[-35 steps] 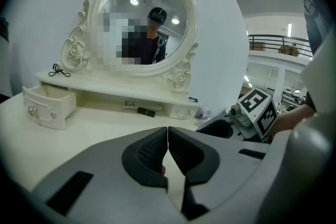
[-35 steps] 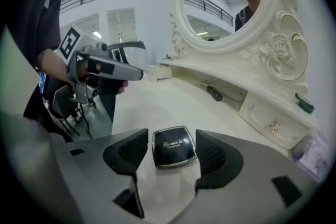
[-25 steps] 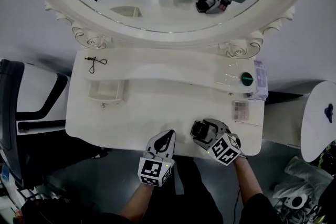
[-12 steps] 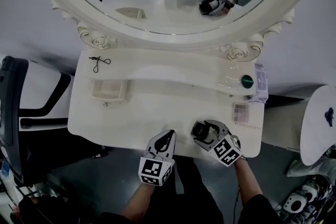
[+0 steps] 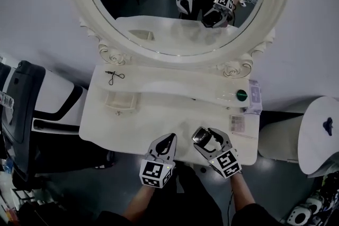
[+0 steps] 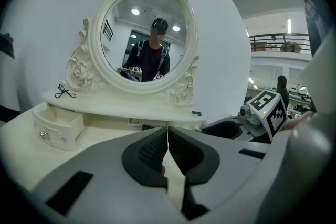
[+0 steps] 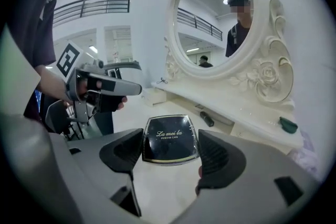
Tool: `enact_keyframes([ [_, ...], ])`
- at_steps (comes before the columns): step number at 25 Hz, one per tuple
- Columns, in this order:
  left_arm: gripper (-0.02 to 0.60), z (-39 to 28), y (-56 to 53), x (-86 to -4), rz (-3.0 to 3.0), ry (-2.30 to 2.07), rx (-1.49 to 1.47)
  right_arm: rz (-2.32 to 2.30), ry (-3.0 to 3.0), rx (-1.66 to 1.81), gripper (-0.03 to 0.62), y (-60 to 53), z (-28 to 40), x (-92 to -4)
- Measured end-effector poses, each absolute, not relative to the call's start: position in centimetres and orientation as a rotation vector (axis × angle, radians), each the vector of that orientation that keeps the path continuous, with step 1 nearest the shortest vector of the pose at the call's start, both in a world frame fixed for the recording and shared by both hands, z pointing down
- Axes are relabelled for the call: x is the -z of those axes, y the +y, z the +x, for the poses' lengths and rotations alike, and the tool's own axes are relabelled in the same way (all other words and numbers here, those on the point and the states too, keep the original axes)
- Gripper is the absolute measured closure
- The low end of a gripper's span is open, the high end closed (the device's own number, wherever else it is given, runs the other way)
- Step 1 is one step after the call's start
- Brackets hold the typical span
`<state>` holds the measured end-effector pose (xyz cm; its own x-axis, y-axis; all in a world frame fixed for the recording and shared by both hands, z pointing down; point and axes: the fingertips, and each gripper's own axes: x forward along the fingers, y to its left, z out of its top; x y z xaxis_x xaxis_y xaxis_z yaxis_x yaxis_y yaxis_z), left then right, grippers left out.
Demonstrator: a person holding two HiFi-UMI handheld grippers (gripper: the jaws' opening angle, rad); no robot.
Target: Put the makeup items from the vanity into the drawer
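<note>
Right gripper (image 7: 170, 147): my jaws clamp the black powder case (image 7: 170, 136), just above the near edge of the counter (image 5: 159, 114); left gripper (image 6: 167, 140): jaws pressed together, empty. Stowed so far, by my reckoning: nothing. Drawer (image 5: 122, 101) stands well left across bare counter; palette (image 5: 237, 123), green-capped item (image 5: 241, 95), eyelash curler (image 5: 114, 75) lie out.

Left gripper (image 5: 169, 137) and right gripper (image 5: 203, 134): light grey moulded bodies, dark ribbed pads (image 6: 144, 155), each fitted with a white cube (image 5: 154, 173) bearing black square markers. Operator wears dark clothing.
</note>
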<state>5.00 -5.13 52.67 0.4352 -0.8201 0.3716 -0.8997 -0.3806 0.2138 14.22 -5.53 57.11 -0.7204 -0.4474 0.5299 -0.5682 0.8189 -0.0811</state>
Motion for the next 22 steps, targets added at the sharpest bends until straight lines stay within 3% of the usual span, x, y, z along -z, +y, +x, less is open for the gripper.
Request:
enact_keyframes([
  [10,0.565,4.2,-3.2,-47.9,2.356,-1.537,-0.223,0.991,-2.676,-0.322,0.267,-5.1,13.5,-50.3],
  [22,0.566,1.2,-0.8,-46.3,2.247,-1.757,-0.155,0.839,-2.794,-0.297,0.267,-4.1,10.7,-48.3],
])
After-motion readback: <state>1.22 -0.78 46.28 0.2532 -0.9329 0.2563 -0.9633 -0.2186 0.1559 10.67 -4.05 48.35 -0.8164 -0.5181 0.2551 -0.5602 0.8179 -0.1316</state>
